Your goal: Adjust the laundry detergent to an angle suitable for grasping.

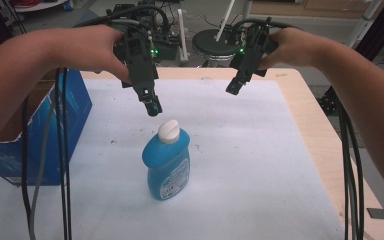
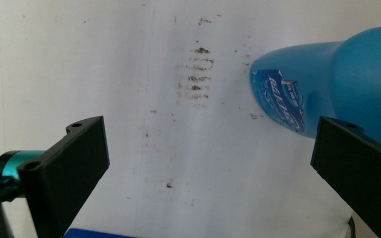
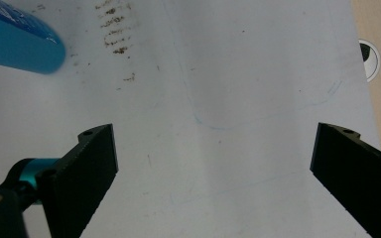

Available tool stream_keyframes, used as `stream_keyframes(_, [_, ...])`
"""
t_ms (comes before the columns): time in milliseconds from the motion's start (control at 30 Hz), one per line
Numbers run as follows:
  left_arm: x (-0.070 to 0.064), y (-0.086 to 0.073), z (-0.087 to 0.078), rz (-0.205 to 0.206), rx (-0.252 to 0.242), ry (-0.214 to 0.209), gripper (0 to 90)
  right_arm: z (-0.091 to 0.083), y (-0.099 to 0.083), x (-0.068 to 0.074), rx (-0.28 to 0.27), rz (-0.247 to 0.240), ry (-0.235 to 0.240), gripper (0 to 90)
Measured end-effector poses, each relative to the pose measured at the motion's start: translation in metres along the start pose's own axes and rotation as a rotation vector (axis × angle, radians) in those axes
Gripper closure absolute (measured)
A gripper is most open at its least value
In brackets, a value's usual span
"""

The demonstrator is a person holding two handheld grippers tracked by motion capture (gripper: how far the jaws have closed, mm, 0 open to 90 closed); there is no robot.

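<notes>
Jaws wide open on both grippers, nothing held, blue bottle standing alone on the bench.

Left gripper [image 1: 153, 106] hangs just above and a bit behind the blue bottle [image 1: 166, 162], jaws spread apart and empty; in the left gripper view the bottle sits off to one side, partly behind one jaw, not between them. Right gripper [image 1: 233, 88] hovers further right, well apart from the bottle, jaws also spread with only white sheet [image 1: 260, 165] under them. Bottle is upright near the middle of that sheet, white cap [image 1: 169, 131] on top, label facing the front. Some brown smudges [image 2: 197, 74] mark the sheet near the bottle. Blue cardboard box [image 1: 75, 110] sits at the left edge of the bench [image 1: 320, 145], open top, well clear of the bottle.
</notes>
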State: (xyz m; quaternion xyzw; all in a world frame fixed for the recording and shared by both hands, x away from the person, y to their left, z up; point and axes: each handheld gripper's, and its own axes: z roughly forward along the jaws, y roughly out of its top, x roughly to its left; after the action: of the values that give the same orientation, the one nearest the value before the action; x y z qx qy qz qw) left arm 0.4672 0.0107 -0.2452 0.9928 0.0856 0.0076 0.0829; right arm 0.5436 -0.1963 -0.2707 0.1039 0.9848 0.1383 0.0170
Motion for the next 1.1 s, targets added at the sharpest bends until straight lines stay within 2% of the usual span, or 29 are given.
stream_keyframes(300, [0.0, 0.001, -0.002, -0.012, -0.012, 0.004, 1.7, -0.003, -0.004, 0.005, -0.003, -0.007, 0.0, 3.5])
stream_keyframes(633, [0.002, 0.001, -0.003, -0.022, 0.0, 0.004, 1.8, -0.003, -0.007, 0.006, -0.012, -0.009, 0.006, 3.5])
stream_keyframes(1100, [-0.006, 0.0, -0.01, -0.027, -0.005, 0.022, 1.7, -0.006, -0.002, 0.015, -0.009, -0.022, -0.003, 3.5])
